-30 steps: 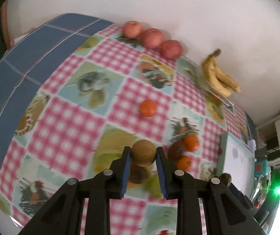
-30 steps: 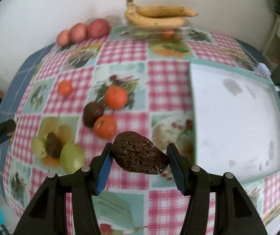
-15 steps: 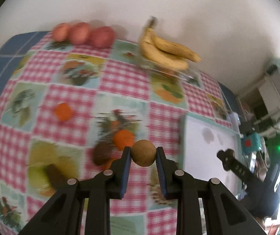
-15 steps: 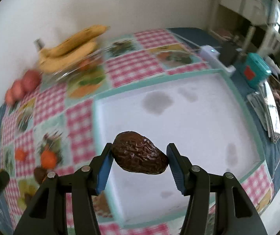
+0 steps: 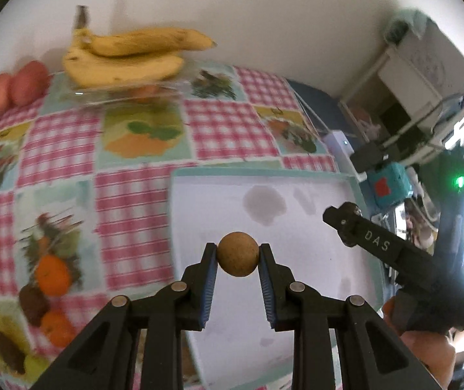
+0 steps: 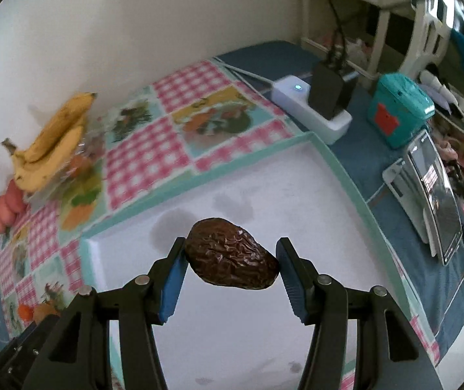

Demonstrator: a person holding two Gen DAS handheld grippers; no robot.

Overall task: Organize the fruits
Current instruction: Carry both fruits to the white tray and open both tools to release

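Between the left gripper's (image 5: pixel 237 256) blue pads sits a small round brown fruit (image 5: pixel 237 253), pinched right at the very tips, and underneath/ahead of it is the white tray (image 5: pixel 199 214) with the teal rim. Right gripper (image 6: pixel 232 256) has a wrinkly dark avocado (image 6: pixel 232 253) clamped lengthwise between its pads, also hanging over that tray (image 6: pixel 296 175).

What I'd worry about:
- the round one is held only by the pad tips, so any tilt or jolt and it probably squirts out forward. It's a ball, so it'd roll across the tray, maybe over the rim
- the avocado looks soft and overripe, so too much squeeze could squash it, and its tapered end could slide off the right-hand pad
- both grippers are over the same tray, the right one just off to the left gripper's right side, so they could bump
- letting go from up high means bouncing. Lower first

Bananas (image 5: pixel 124 55) and oranges (image 5: pixel 52 274) sit on the cloth off to the left gripper's left, so plenty left to sort
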